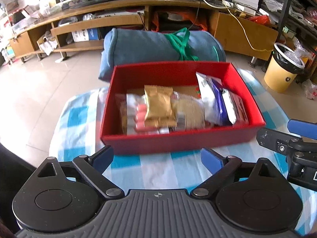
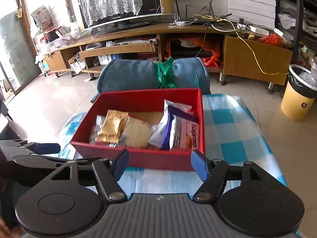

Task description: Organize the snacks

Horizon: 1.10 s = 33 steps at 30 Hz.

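Note:
A red box (image 1: 178, 141) stands on a blue-and-white checked cloth (image 1: 158, 170) and holds several snack packets. A gold packet (image 1: 158, 105) lies on top at the left, a round-biscuit packet (image 1: 188, 111) sits in the middle, and white-and-purple packets (image 1: 220, 101) lean at the right. The box also shows in the right wrist view (image 2: 158, 161), with the gold packet (image 2: 113, 127) and the purple packets (image 2: 178, 130). My left gripper (image 1: 157, 158) is open and empty just before the box's near wall. My right gripper (image 2: 159, 163) is open and empty, also at the near wall.
A rolled blue cushion (image 1: 150, 47) tied with a green cord lies behind the box. A wooden TV bench (image 2: 178, 37) with a monitor runs along the back. A yellow bin (image 2: 299, 97) stands on the tiled floor at the right. The right gripper shows at the left wrist view's right edge (image 1: 287, 142).

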Each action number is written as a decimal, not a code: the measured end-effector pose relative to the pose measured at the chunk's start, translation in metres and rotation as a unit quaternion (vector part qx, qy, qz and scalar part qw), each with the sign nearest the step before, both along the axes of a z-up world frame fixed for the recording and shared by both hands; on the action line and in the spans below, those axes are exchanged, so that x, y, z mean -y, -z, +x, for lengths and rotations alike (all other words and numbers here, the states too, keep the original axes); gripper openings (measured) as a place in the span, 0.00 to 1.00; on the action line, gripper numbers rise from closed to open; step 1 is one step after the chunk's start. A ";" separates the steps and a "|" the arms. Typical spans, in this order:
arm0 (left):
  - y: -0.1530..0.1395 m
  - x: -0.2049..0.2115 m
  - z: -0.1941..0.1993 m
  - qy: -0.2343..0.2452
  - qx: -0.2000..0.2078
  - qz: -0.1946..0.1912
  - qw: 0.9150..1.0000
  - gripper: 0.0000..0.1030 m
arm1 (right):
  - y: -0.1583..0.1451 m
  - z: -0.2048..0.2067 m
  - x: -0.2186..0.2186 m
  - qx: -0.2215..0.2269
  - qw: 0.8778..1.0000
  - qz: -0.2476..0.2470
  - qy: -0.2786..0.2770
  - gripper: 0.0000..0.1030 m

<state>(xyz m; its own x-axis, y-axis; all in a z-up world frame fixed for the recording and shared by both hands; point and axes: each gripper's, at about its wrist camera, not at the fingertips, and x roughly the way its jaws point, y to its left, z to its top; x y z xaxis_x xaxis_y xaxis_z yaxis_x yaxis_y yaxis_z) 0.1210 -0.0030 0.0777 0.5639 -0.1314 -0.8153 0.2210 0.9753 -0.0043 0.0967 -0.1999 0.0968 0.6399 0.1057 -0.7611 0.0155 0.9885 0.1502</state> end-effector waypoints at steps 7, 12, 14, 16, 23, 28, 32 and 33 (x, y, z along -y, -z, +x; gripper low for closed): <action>0.007 -0.003 -0.023 0.003 -0.009 0.002 1.000 0.95 | 0.004 -0.021 -0.001 -0.010 1.000 0.003 0.007 0.63; 0.014 -0.004 -0.040 0.007 -0.020 0.007 1.000 0.95 | 0.009 -0.036 -0.005 -0.019 1.000 0.003 0.004 0.63; 0.017 -0.005 -0.045 0.009 -0.024 0.009 1.000 0.95 | 0.011 -0.042 -0.008 -0.023 1.000 0.002 0.003 0.63; 0.020 -0.007 -0.051 0.010 -0.028 0.009 1.000 0.95 | 0.014 -0.048 -0.009 -0.029 1.000 0.000 0.003 0.63; 0.026 -0.013 -0.066 0.010 -0.040 0.006 0.999 0.97 | 0.021 -0.065 -0.013 -0.046 0.999 -0.006 0.005 0.63; 0.028 -0.015 -0.075 0.012 -0.042 0.007 0.999 0.97 | 0.028 -0.075 -0.018 -0.060 0.998 -0.014 0.004 0.63; 0.029 -0.017 -0.080 0.012 -0.044 0.007 0.999 0.98 | 0.032 -0.081 -0.018 -0.067 0.997 -0.022 0.008 0.63; 0.030 -0.018 -0.083 0.013 -0.045 0.007 0.999 0.98 | 0.033 -0.082 -0.017 -0.070 0.997 -0.022 0.010 0.63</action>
<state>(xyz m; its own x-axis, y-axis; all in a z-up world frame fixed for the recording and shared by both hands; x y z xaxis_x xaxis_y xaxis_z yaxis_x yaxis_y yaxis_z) 0.0385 0.0146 0.0482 0.4856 -0.1337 -0.8639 0.2454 0.9694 -0.0121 0.0147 -0.1829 0.0642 0.5292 0.0585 -0.8465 0.0522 0.9935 0.1013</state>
